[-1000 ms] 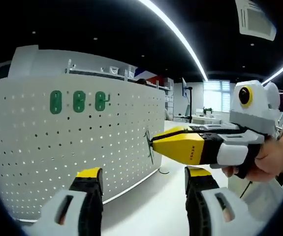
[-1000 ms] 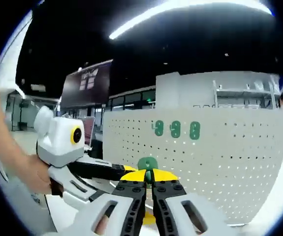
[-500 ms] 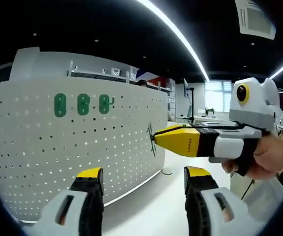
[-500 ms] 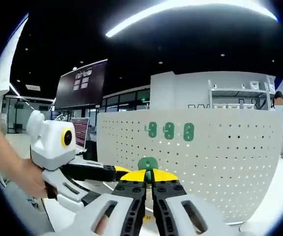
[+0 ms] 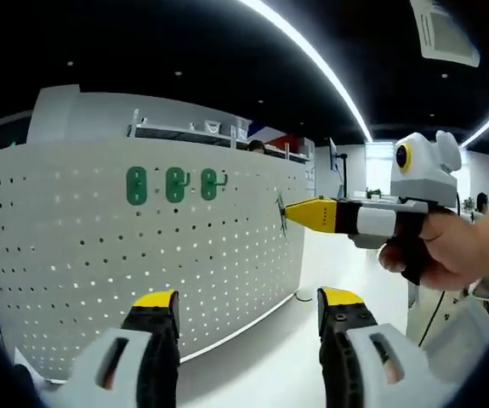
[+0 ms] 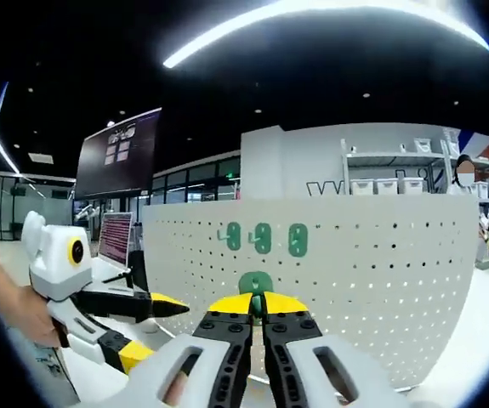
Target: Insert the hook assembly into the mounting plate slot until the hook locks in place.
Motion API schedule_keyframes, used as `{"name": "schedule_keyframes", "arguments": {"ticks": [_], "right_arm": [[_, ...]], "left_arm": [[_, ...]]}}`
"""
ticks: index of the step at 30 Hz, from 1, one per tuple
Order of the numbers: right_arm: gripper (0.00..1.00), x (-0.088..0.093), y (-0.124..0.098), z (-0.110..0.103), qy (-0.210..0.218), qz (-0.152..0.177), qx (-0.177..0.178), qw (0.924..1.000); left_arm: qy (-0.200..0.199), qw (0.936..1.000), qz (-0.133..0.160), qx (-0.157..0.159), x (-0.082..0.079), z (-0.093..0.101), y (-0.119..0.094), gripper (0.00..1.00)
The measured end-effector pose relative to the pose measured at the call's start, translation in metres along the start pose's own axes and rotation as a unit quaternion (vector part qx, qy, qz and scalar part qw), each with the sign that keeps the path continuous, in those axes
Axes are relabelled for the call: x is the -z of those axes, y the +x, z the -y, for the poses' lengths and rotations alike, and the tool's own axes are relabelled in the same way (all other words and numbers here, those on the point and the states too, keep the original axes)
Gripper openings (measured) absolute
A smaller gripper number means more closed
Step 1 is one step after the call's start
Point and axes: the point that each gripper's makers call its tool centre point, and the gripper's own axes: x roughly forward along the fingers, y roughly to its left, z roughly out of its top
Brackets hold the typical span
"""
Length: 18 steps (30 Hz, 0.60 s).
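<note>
A white pegboard (image 5: 91, 263) stands upright with three green hook plates (image 5: 176, 184) in a row near its top. My left gripper (image 5: 248, 310) is open and holds nothing, its jaws pointing at the board's lower part. My right gripper (image 5: 291, 212) comes in from the right, shut on a small green hook assembly (image 5: 282, 216) close to the board's right edge. In the right gripper view the pegboard (image 6: 372, 272) and its hook plates (image 6: 263, 238) lie ahead, and the right gripper (image 6: 257, 304) pinches the green hook assembly (image 6: 255, 283). The left gripper (image 6: 155, 330) is at the lower left.
A hand (image 5: 448, 255) holds the right gripper. A white tabletop (image 5: 261, 361) runs below the pegboard. Behind the board stand shelves with bins (image 6: 397, 183). A dark wall screen (image 6: 118, 157) hangs at the left. Long ceiling lights (image 5: 312, 59) run overhead.
The right gripper, still holding the hook assembly, has moved farther from the left gripper and higher along the pegboard's right edge. Both grippers look smaller in each other's views.
</note>
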Motion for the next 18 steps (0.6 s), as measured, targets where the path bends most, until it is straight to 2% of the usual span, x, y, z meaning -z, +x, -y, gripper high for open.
{"name": "schedule_keyframes", "arguments": {"ticks": [12,18], "right_arm": [[0.01,-0.006,0.006,0.014,0.01,0.003,0.024,0.9997],[0.01,-0.012,0.012,0.029,0.015,0.009,0.039,0.9991]], "left_arm": [[-0.009,0.9996,0.008,-0.027,0.0,-0.019,-0.02,0.67],[-0.013,0.9987,0.016,-0.047,-0.001,-0.029,-0.032,0.67]]}}
